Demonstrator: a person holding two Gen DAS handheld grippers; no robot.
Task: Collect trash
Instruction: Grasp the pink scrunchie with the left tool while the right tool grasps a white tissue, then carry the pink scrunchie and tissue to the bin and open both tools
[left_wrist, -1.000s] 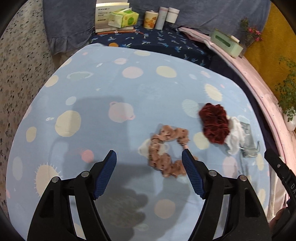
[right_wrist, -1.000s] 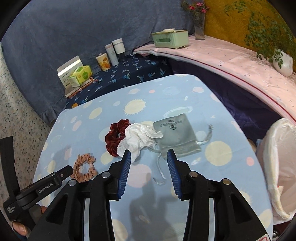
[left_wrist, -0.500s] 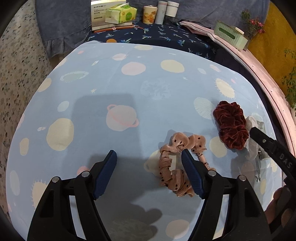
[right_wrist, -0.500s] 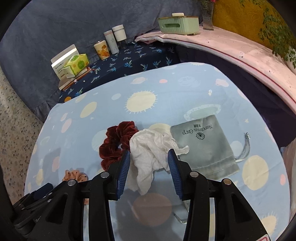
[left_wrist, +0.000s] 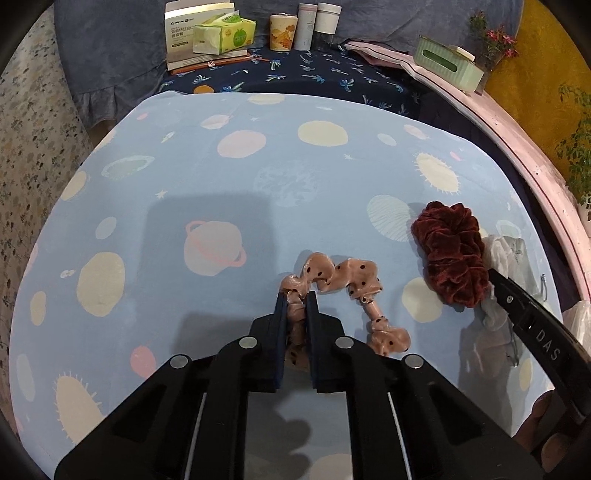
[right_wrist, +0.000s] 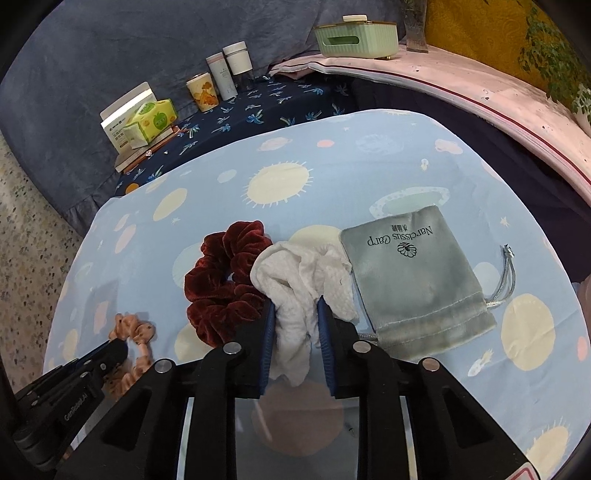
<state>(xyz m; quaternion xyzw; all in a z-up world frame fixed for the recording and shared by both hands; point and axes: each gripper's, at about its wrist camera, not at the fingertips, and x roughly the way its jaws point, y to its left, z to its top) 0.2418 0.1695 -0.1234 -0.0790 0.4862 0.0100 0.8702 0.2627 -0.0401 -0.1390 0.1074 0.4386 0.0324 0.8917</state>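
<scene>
Left gripper (left_wrist: 295, 301) pinches the pink scrunchie (left_wrist: 347, 284) mid-table; right gripper (right_wrist: 295, 312) clamps the white tissue (right_wrist: 299, 280) near the table's (right_wrist: 369, 162) right edge, touching red scrunchie (right_wrist: 225, 280) and grey pouch (right_wrist: 413, 277). Lift tissue straight up, avoid dragging neighbours.

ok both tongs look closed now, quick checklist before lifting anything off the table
1. Left tongs shut on the pink dotted scrunchie: ok.
2. Right tongs shut on the white crumpled tissue: ok, fabric bunched between the pads.
3. Dark red scrunchie free of the tissue: cannot tell, they touch.
4. Grey drawstring pouch free of the tissue: cannot tell, the tissue overlaps its edge.
5. Trash bag within reach: cannot tell, only a sliver of plastic shows.
</scene>
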